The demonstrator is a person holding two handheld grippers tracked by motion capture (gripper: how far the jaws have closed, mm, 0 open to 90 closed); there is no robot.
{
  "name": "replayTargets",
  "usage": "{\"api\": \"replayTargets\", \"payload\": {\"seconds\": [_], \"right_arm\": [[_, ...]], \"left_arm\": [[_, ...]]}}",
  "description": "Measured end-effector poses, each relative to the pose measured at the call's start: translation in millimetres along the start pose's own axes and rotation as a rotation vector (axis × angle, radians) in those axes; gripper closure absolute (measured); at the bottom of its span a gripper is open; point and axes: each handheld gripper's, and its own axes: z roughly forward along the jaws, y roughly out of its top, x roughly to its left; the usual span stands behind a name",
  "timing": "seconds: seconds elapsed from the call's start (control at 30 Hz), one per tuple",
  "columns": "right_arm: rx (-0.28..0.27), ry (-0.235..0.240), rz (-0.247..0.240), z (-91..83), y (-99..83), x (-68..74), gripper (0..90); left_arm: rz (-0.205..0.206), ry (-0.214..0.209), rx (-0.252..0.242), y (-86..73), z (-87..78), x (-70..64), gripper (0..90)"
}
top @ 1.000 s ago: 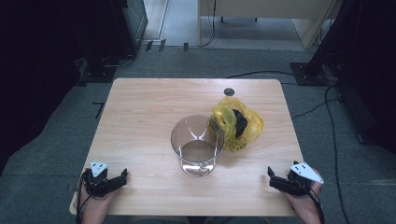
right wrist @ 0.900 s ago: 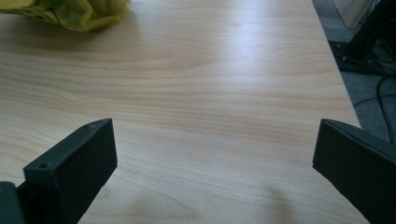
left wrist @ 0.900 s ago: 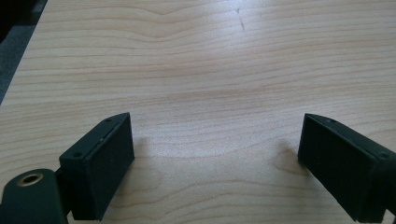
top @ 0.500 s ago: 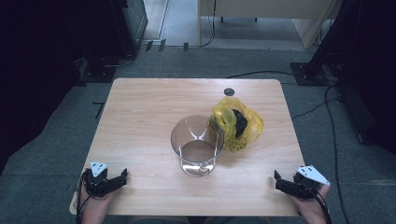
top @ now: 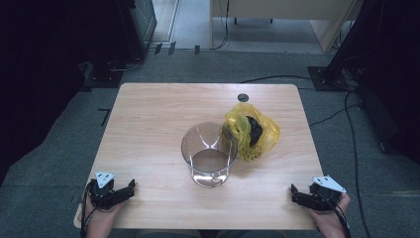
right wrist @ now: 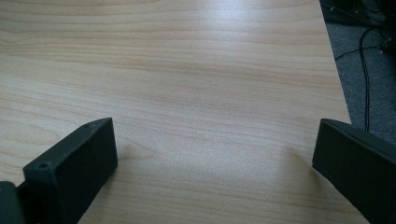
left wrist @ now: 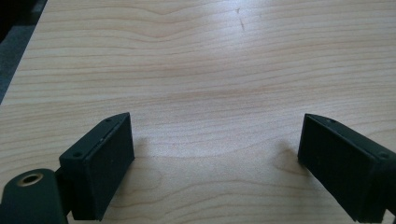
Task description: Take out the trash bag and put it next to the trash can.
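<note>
1. Glass bowl [top: 209,154] sits near the middle of the desk [top: 148,124], a touch toward the near edge, upright and see-through, with the wood grain showing through its base.
2. Right against the bowl's far-right side lies a crumpled yellow plastic bag [top: 252,131], something dark tucked inside it; what the dark thing is I cannot tell.
3. No brand, label or writing can be read on the bowl or the bag from the high view.
4. Over at the near-left corner of the desk, the left gripper [top: 130,187] rests low in the person's hand, jaws pointing along the near edge toward the bowl, well apart from it.
5. From the left gripper view, the left gripper [left wrist: 215,154] has its two black jaws spread wide, nothing between them but bare wood.
6. Down at the near-right corner, the right gripper [top: 293,192] is held at the desk's edge, jaws aimed leftward, also well apart from the bowl and bag.
7. In the right gripper view, the right gripper [right wrist: 215,154] is spread wide too, holding nothing, with the desk's right edge and grey carpet [right wrist: 369,70] beyond.
8. A small round dark grommet [top: 242,97] sits near the far edge of the desk, beyond the bag.
</note>
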Motion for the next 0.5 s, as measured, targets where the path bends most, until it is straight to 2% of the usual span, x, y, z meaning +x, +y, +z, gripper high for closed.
{"api": "replayTargets", "payload": {"seconds": [0.1, 0.5], "right_arm": [[0.014, 0.028, 0.027, 0.6, -0.2, -2.8, 0.0], [0.014, 0.03, 0.021, 0.4, -0.4, -2.8, 0.0]], "left_arm": [[0.003, -0.001, 0.001, -0.1, -0.1, 0.2, 10.0], [0.013, -0.008, 0.001, 0.1, 0.1, 1.0, 10.0]]}}
